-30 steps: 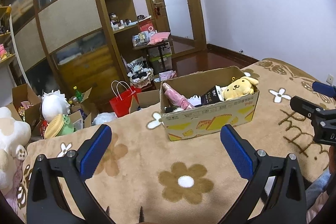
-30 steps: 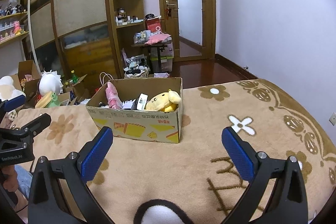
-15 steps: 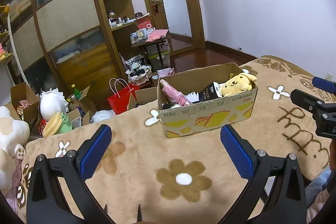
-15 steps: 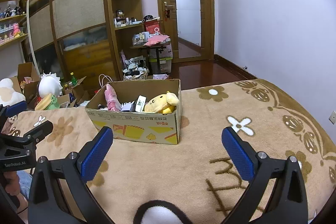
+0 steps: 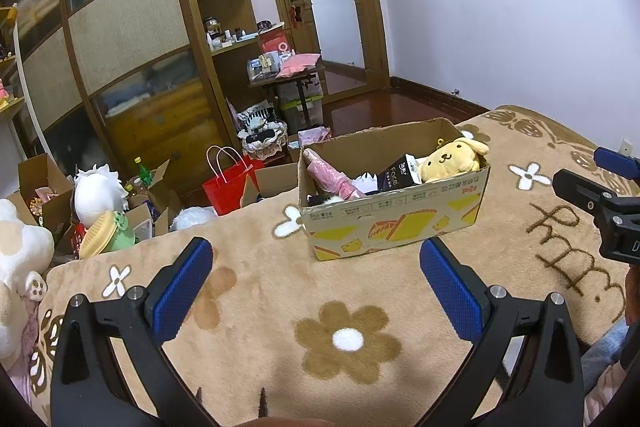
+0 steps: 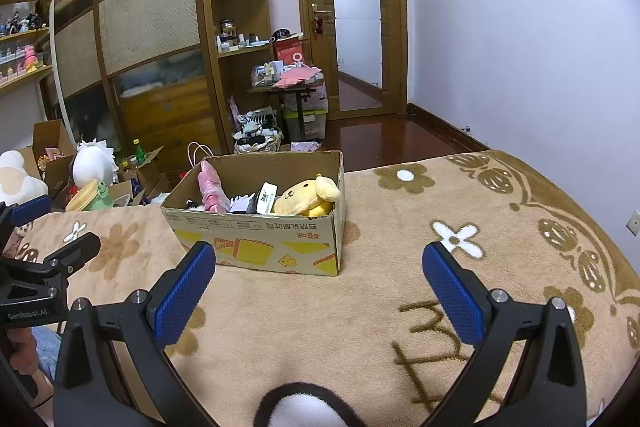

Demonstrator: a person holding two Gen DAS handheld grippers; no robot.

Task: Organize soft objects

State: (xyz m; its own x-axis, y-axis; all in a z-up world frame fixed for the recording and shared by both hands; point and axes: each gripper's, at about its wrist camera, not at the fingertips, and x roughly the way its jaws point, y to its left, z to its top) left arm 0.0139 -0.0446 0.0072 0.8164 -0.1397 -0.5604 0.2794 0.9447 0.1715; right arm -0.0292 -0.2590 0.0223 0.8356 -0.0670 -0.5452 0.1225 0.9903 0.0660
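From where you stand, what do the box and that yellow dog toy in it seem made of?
The cardboard box: brown corrugated card, matte, printed yellow, with raw cut edges. The yellow dog plush: soft fuzzy fabric, likely stuffed, judging by its rounded, slumped shape.

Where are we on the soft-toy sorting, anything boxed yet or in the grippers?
Done: the cardboard box on the blanket already holds a yellow plush and a pink item, among others. In hand: nothing; the left gripper and right gripper are both open and empty, short of the box. Left: a black-and-white plush lies at the near edge, below the right gripper.
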